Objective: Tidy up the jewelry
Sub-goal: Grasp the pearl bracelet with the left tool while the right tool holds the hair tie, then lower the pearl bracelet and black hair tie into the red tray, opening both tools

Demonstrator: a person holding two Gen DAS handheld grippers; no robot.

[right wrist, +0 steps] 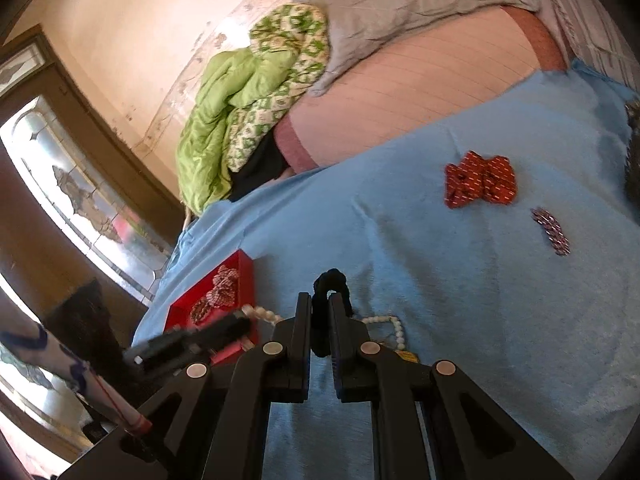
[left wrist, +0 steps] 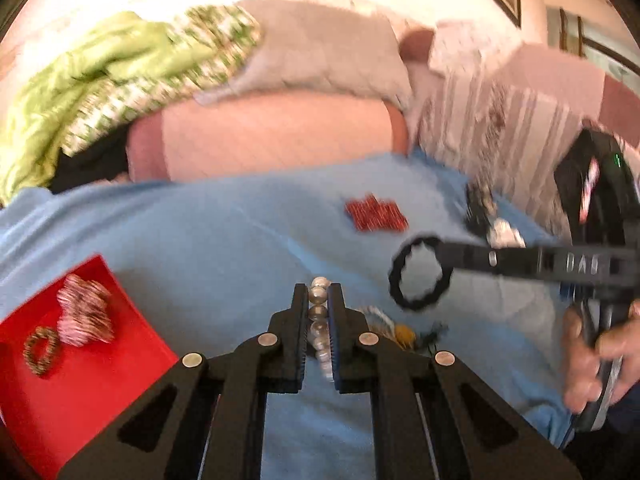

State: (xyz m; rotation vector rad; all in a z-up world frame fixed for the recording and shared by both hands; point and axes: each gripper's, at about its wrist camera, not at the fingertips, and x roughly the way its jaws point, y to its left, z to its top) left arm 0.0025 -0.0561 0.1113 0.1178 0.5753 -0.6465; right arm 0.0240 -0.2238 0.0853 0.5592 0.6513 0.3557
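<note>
My left gripper (left wrist: 319, 292) is shut on a white pearl bracelet (left wrist: 320, 322) above the blue cloth (left wrist: 200, 232). My right gripper (right wrist: 320, 300) is shut on a black scrunchie (right wrist: 330, 284); in the left wrist view it holds that black ring (left wrist: 418, 274) out at the right. The red tray (left wrist: 100, 360) lies at the lower left with a pink patterned scrunchie (left wrist: 84, 316) and a small beaded ring (left wrist: 40, 350) in it. The tray also shows in the right wrist view (right wrist: 246, 270). The pearl strand (right wrist: 386, 322) trails below the right gripper.
A red bow (right wrist: 480, 180) and a small sequined clip (right wrist: 551, 231) lie on the cloth farther out. A yellow and feathered piece (left wrist: 404, 332) lies by the left gripper. A green quilt (right wrist: 240, 120) and pillows (left wrist: 320, 48) are behind. A door (right wrist: 60, 160) is at left.
</note>
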